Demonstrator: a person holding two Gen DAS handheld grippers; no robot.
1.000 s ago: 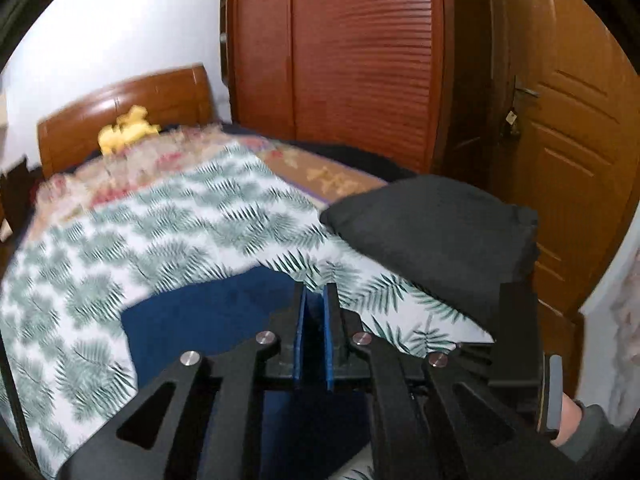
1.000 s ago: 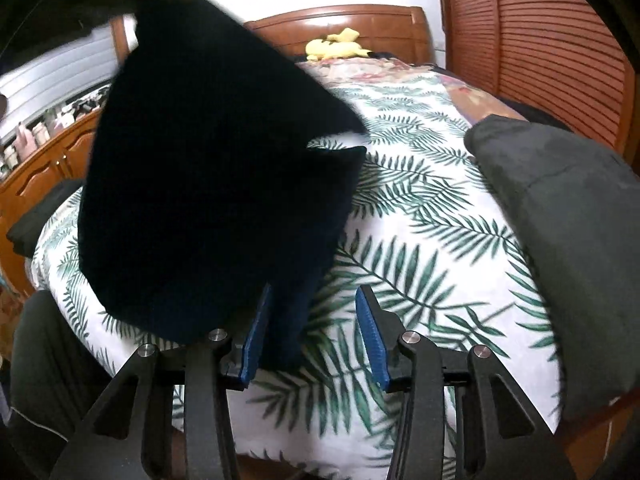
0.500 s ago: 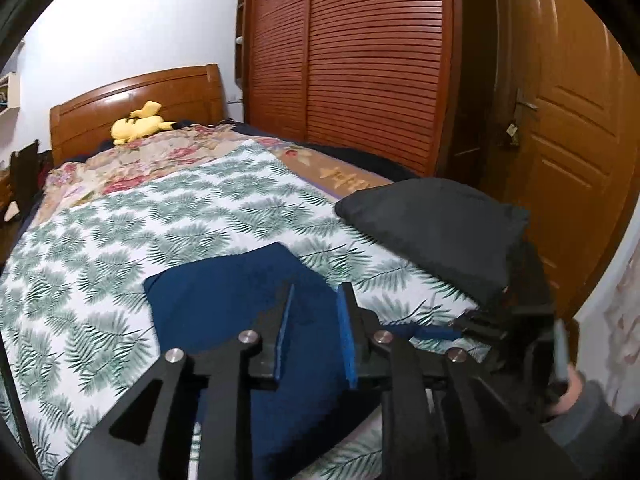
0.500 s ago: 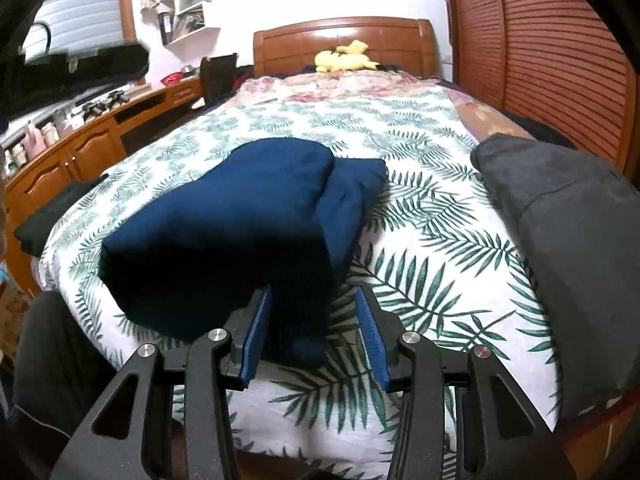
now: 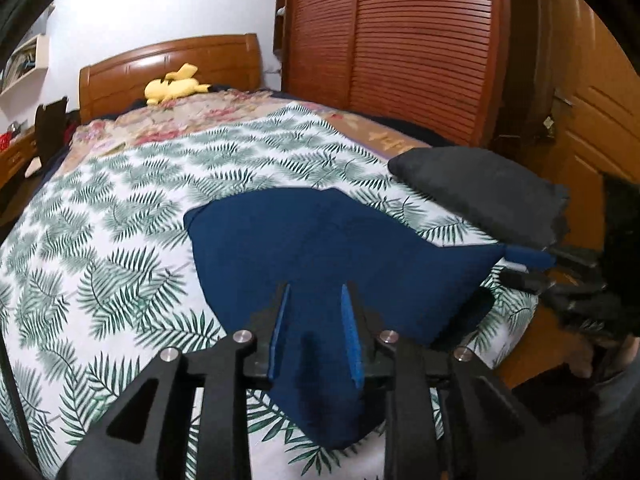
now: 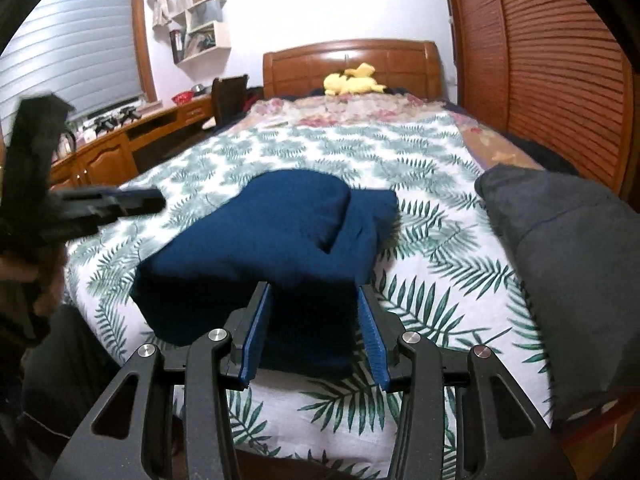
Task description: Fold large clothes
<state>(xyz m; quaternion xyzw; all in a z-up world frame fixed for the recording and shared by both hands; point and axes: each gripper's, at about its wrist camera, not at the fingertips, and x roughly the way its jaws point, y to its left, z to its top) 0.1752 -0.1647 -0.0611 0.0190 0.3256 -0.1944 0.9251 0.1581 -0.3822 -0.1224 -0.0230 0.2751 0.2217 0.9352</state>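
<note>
Both claws have let go since a second ago: the navy garment [image 6: 280, 236], then hanging in the air, now lies folded on the bed [image 6: 440, 280], just beside the grey folded pile [image 6: 568, 232]. Left claw [image 5: 316, 332] and right claw [image 6: 314, 332] stand spread, gripping nothing. Judgement: this fold looks complete; squaring remains.

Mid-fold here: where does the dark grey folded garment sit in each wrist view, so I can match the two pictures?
Left wrist view: the dark grey garment lies at the right, on the bed's edge, beyond the navy garment.
Right wrist view: the dark grey garment fills the right side, right of the navy garment.
Shared landmark: the yellow plush toy by the headboard.
</note>
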